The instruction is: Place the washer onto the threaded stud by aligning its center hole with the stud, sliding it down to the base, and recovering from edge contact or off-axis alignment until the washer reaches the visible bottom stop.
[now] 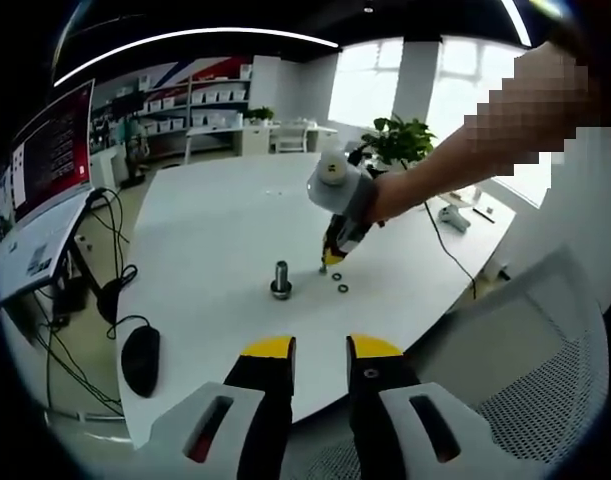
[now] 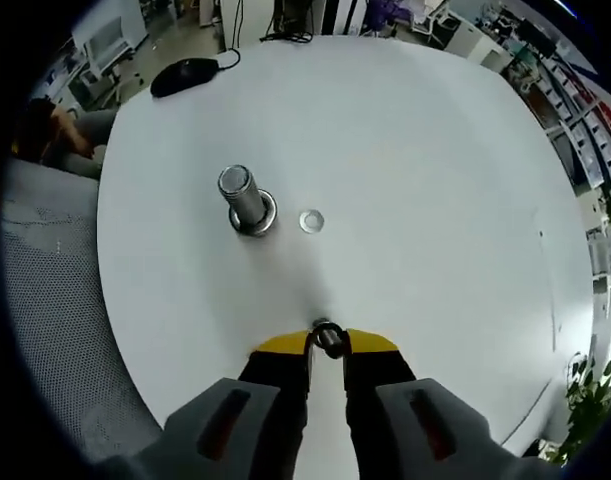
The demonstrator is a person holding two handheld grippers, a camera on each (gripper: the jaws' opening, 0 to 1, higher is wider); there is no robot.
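- A large round white table [image 2: 435, 150] was seen spread beneath both grippers, with a grey mesh chair [image 1: 545, 370] drawn up at its edge.
- A black computer mouse [image 1: 141, 358] with its cable was noted near the table's rim, well apart from the work.
- The right gripper [image 2: 327, 345], yellow-tipped with black and grey jaws, was shown from above in the right gripper view; in the left gripper view it was seen lowered toward the table, carried by a person's hand.
- The left gripper [image 1: 320, 350] was held back over the table edge, its yellow-tipped jaws set narrow with a small gap between them and nothing gripped.
- An upright silver threaded stud [image 2: 241, 196] was seen standing on the table, with a ring-like flange or washer at its base; which of the two could not be told.
- A small dark metal washer [image 2: 328, 337] was pinched between the right gripper's jaw tips, which were closed on it; it was thus off the table and well short of the stud.
- A flat silver spare washer [image 2: 311, 221] was seen lying on the table just beside the stud.
- Two more small dark washers [image 1: 339, 283] were noted on the table close to the right gripper.
- The step in hand was judged to be the pick-up, with the carry not yet made.
- The next move was judged to call for the held washer being lifted, brought over the stud's top, levelled so that its hole sat on the stud's axis, and then lowered to the base.
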